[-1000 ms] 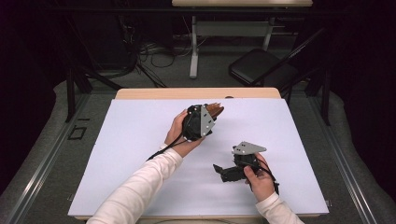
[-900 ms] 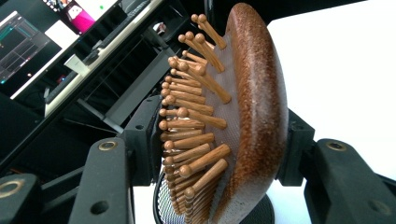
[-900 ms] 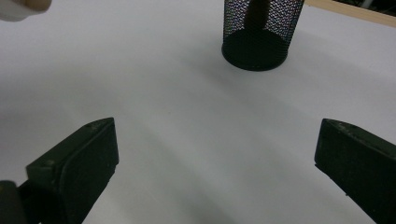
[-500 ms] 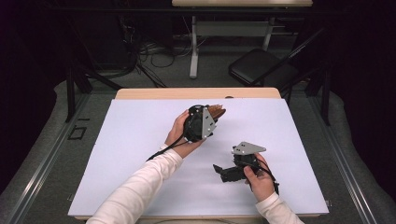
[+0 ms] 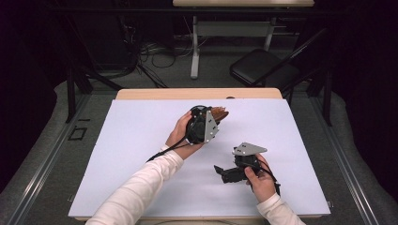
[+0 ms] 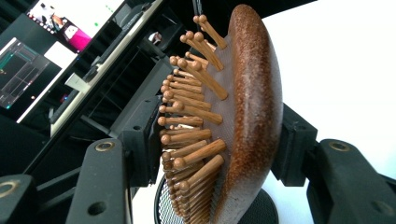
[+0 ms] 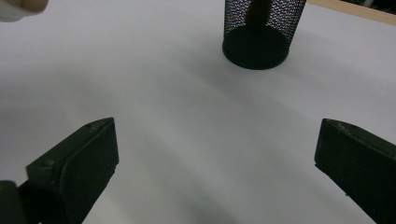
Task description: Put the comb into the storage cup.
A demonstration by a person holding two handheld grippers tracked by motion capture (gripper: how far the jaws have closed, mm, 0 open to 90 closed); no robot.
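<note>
1. Gripping a wooden hairbrush [image 6: 252, 116], the left gripper [image 5: 202, 125] sits near the middle of the white table [image 5: 131, 140] in the high view, held in the person's left hand [image 5: 180, 136]. Its jaws stand narrowly apart, one pad against the bristle side and the other against the smooth brown back, so the brush head is clamped between them.

2. The brush stands on end in the left gripper view: its peg bristles [image 6: 187, 112], each tipped with a small ball, point to that view's left, and its speckled brown back faces right. In the high view the brown brush tip [image 5: 219, 113] pokes out beyond the gripper, toward the far edge of the table.

3. A black mesh cup [image 7: 262, 28] stands upright on the white surface, well ahead of the right gripper's jaws. A dark, upright shape shows through its mesh; I cannot tell what it is. In the left gripper view the cup's mesh and round rim [image 6: 163, 207] lie directly under the brush, whose lower end reaches down to it.

4. The right gripper [image 5: 230, 174] lies low over the table's near right part, held in the right hand [image 5: 260, 183]. Its jaws are spread wide with nothing between them.
</note>
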